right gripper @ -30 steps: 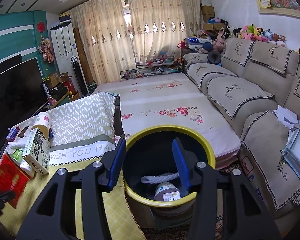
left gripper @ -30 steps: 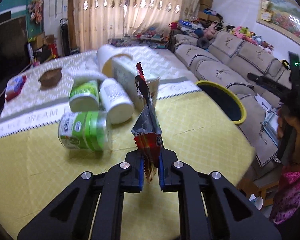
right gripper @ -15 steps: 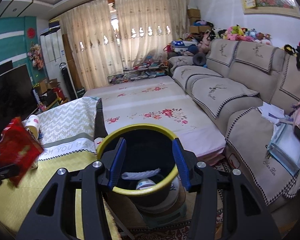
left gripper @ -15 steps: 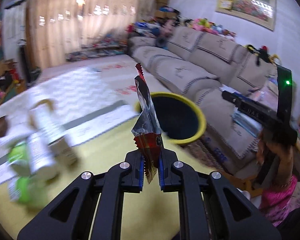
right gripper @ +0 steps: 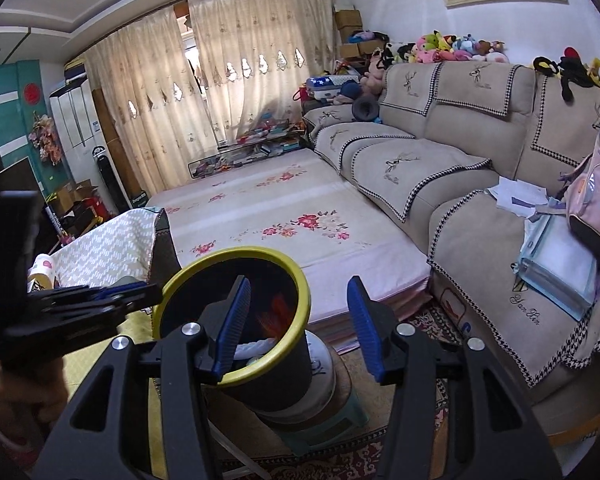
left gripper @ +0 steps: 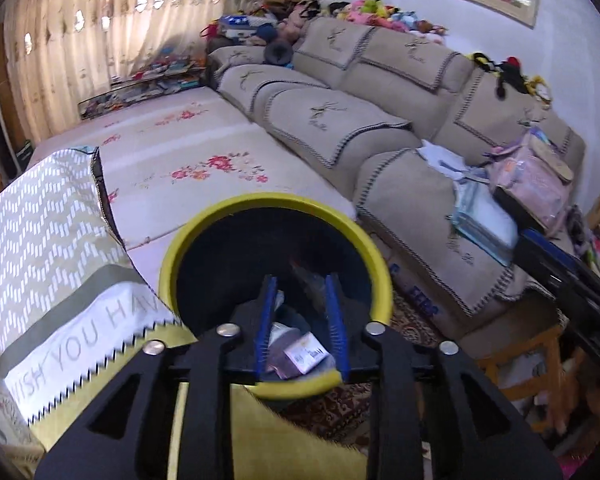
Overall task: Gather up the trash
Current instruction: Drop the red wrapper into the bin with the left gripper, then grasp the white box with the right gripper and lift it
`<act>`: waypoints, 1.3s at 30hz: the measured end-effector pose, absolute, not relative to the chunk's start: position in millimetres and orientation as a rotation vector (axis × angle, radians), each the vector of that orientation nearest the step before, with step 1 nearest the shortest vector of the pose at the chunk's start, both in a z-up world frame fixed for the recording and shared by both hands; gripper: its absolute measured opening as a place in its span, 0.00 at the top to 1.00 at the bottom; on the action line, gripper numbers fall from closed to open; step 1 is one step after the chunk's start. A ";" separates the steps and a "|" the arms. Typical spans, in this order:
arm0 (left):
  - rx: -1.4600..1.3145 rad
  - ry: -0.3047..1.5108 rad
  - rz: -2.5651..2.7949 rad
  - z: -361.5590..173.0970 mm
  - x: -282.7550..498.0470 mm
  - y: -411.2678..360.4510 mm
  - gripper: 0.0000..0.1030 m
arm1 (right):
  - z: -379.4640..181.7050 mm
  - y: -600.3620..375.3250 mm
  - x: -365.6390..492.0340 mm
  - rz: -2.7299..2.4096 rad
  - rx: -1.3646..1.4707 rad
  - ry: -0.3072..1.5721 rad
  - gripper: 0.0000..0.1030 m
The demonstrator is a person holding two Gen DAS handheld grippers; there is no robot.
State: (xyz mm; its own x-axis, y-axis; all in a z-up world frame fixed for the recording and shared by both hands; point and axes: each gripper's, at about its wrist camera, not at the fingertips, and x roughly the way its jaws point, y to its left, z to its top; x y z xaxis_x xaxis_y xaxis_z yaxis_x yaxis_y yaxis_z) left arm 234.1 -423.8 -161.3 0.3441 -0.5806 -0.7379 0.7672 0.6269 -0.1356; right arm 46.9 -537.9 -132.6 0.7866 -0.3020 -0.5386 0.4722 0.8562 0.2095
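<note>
Yellow cloth covers the near desk (left gripper: 204,432), its zigzag-edged white band lettered "WISH YOU HAV" running off to the left. Just past the desk's edge stands the trash bin (left gripper: 274,208) — black inside, with a bright yellow rim. The left gripper (left gripper: 300,320) hangs over its mouth with jaws opening and nothing pressed between the blue pads. Below them, inside the bin, a blurred red and silver wrapper (left gripper: 304,274) shows against the dark wall, clear of both pads. On the bin's floor lies other rubbish: a small white carton (left gripper: 306,354) and a pale rope (right gripper: 252,348).

From the right wrist view the right gripper (right gripper: 296,320) stands released, its jaws parted and empty; one blue pad overlaps the bin's rim, the other sits over the floor beside it. The bin rests on a pale drum on a green stool (right gripper: 324,420), close against the desk.

Beyond lies open room — a flowered mat (right gripper: 284,216) stretches to the curtains (right gripper: 236,92), bare in the middle. A beige sofa (right gripper: 440,168) lines the right side, with a pink backpack (right gripper: 596,184) and papers on its near seat.
</note>
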 end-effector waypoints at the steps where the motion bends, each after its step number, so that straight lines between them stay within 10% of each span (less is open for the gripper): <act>1: 0.244 0.849 -0.881 -164.0 239.2 -423.5 0.74 | -133.1 -538.6 46.3 -0.424 0.351 0.515 0.53; 18: 0.100 0.615 -0.662 -86.7 157.0 -207.0 0.30 | -137.9 -460.8 95.1 -0.187 0.275 0.592 0.51; 39: -0.048 0.540 -0.311 -86.2 102.7 -17.4 0.24 | -133.6 -251.8 196.5 0.314 0.077 0.691 0.51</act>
State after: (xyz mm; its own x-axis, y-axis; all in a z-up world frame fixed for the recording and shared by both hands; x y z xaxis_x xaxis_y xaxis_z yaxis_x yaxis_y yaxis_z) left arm 102.7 -17.4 -86.2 0.8118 -0.3042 -0.4984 0.2789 0.9519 -0.1267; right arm 196.5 -251.8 -133.6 0.7253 0.3100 -0.6147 -0.2591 0.9501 0.1735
